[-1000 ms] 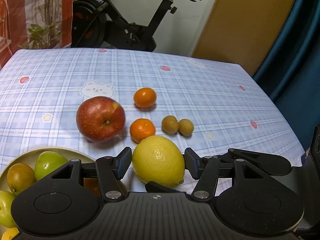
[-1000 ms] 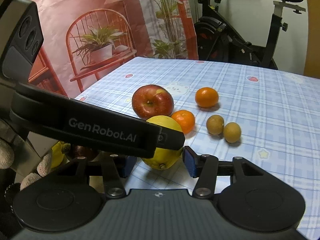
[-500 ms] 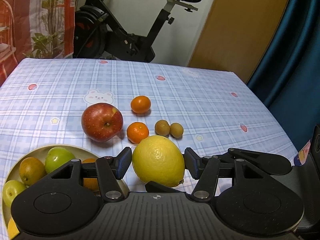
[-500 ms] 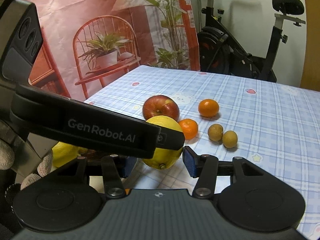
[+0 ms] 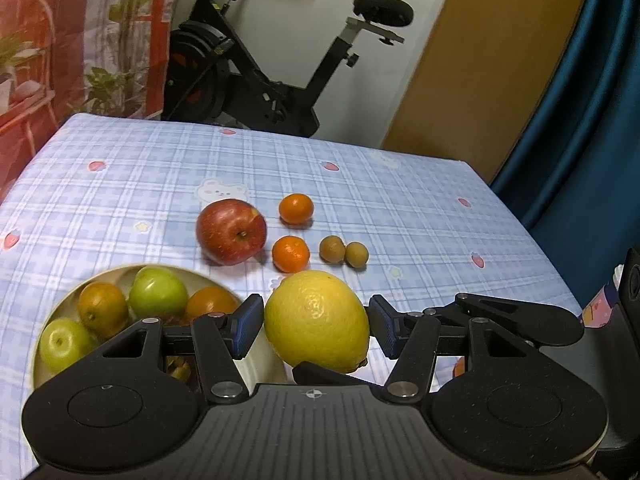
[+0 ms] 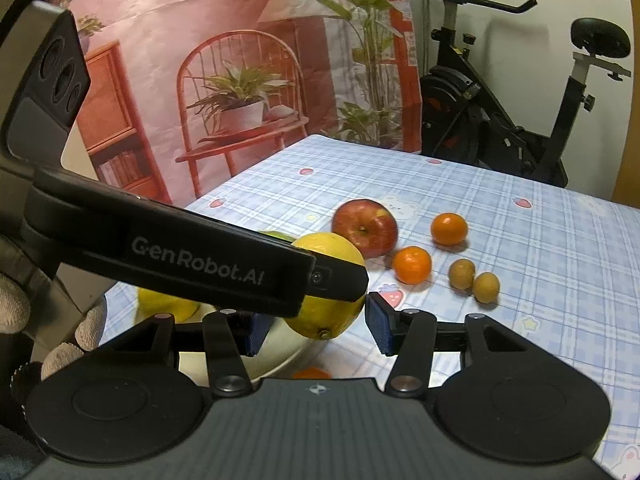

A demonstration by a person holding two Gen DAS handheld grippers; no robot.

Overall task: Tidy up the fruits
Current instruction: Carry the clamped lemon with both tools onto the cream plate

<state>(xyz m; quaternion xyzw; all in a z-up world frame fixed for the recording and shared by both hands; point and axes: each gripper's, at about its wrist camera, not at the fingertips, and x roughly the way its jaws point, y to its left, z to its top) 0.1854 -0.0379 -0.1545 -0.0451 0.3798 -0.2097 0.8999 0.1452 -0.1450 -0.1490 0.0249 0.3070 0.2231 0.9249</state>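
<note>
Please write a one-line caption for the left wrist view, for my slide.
Left claw holds a lemon beside the fruit bowl; an apple and two tangerines wait on the checked tablecloth.

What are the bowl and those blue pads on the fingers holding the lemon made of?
The bowl looks like glazed ceramic or smooth plastic: cream, even, faintly shiny; I cannot tell which. The blue pads on the left gripper look like ribbed rubber: matte with fine ridges. The lemon between them has dimpled yellow peel.

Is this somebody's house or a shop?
Most likely a room in a home: an exercise bike stands behind a table with a bear-print tablecloth, beside a blue curtain.
</note>
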